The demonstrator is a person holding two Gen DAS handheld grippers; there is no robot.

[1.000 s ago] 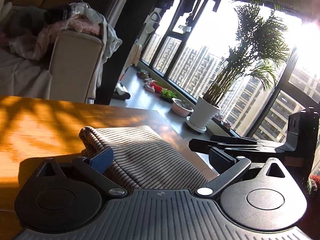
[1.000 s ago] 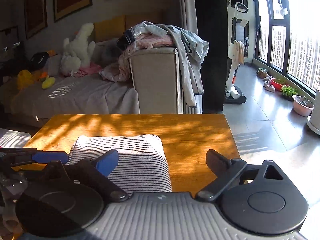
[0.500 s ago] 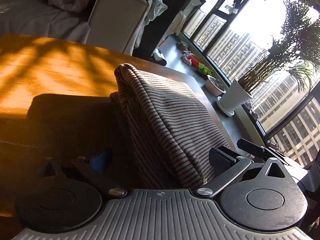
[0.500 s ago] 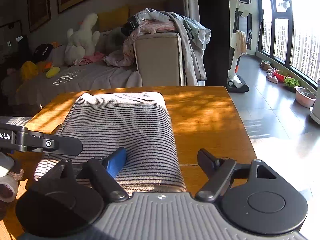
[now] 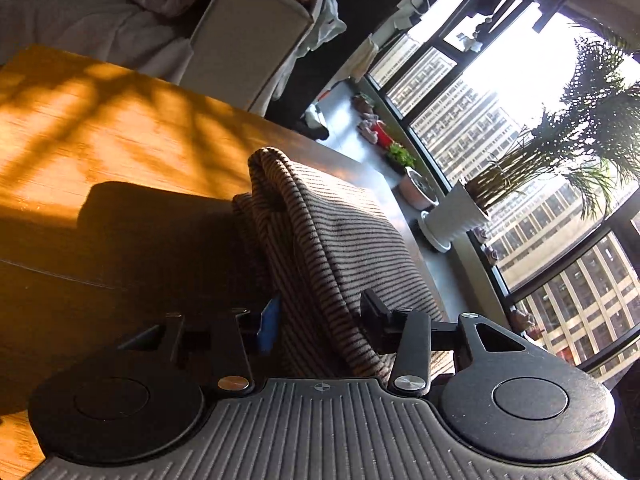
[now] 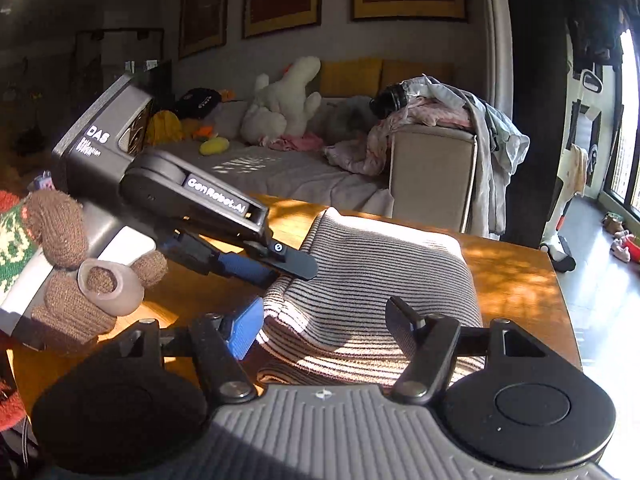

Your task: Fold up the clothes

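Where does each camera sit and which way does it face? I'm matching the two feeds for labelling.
Left wrist: on the left claw, looking along the wooden table toward the windows and potted palm; its fingers straddle the striped garment.
Right wrist: on the right claw, facing the sofa; the left claw and a knit-gloved hand show.
Shared: garment, table, sofa.

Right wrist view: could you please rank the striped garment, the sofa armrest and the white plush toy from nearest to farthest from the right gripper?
1. Striped garment: folded on the wooden table, lying between the right gripper's jaws.
2. Sofa armrest: beyond the table's far edge, draped with clothes.
3. White plush toy: farthest, up left on the sofa.
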